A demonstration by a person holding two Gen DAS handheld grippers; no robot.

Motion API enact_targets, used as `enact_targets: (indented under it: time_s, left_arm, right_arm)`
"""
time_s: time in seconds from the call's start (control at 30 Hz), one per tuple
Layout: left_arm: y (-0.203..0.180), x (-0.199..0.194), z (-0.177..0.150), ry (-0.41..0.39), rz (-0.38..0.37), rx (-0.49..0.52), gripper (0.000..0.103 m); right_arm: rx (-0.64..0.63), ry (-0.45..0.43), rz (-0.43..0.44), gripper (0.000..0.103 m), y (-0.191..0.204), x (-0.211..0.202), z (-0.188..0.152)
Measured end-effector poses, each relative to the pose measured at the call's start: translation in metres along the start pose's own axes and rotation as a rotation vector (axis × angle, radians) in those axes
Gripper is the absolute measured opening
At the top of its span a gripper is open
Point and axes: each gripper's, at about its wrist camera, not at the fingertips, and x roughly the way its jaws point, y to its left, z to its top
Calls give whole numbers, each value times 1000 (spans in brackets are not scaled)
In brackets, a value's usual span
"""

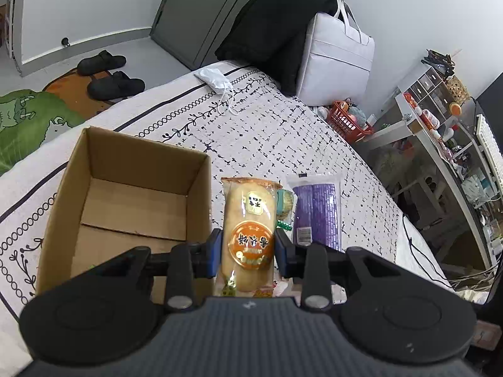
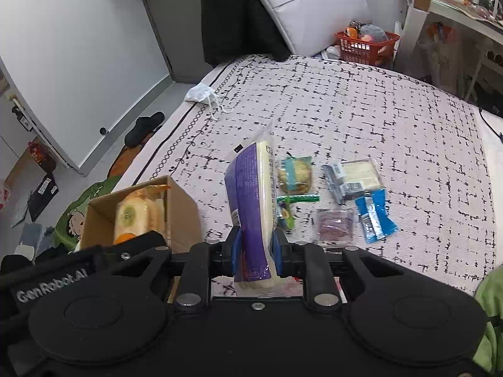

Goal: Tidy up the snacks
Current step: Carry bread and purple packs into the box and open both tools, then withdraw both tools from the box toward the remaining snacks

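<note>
Gripping a bread packet (image 1: pixel 248 235) lengthwise toward 12 o'clock, the left gripper (image 1: pixel 248 251) hovers beside the box (image 1: pixel 63 194), while the right gripper (image 2: pixel 255 253) pinches a purple packet (image 2: pixel 248 207) pointing likewise.

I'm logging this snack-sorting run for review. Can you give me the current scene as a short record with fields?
surface: bed with patterned cover
container: open cardboard box, nothing inside it in the left wrist view
left gripper: shut on orange bread packet, beside the box
right gripper: shut on purple packet, lifted on edge
loose snacks: blue bar, white wafer pack, round cookie pack
</note>
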Motion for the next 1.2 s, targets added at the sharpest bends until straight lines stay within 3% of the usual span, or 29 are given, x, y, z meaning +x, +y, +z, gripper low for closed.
enact_targets:
  time_s: [0.4,0.8,1.0,1.1,1.2]
  left_arm:
    - [52,-8,22,5,-35,-51,34]
    - [102,-9,36,36,13,-73,34]
    - [111,-6,38,44,17,-75,48]
    - [112,-6,36,48,20,-90,63]
    - [110,-7,34,54,9,-97,71]
  right_arm:
    - [-19,3,-18,21,52,0,2]
    - [27,68,50,21,93,22,-10]
    - [50,105,37,33,91,28,-16]
    - [40,93,23,42,83,22,-16]
    - [36,87,16,43,73,16,-14]
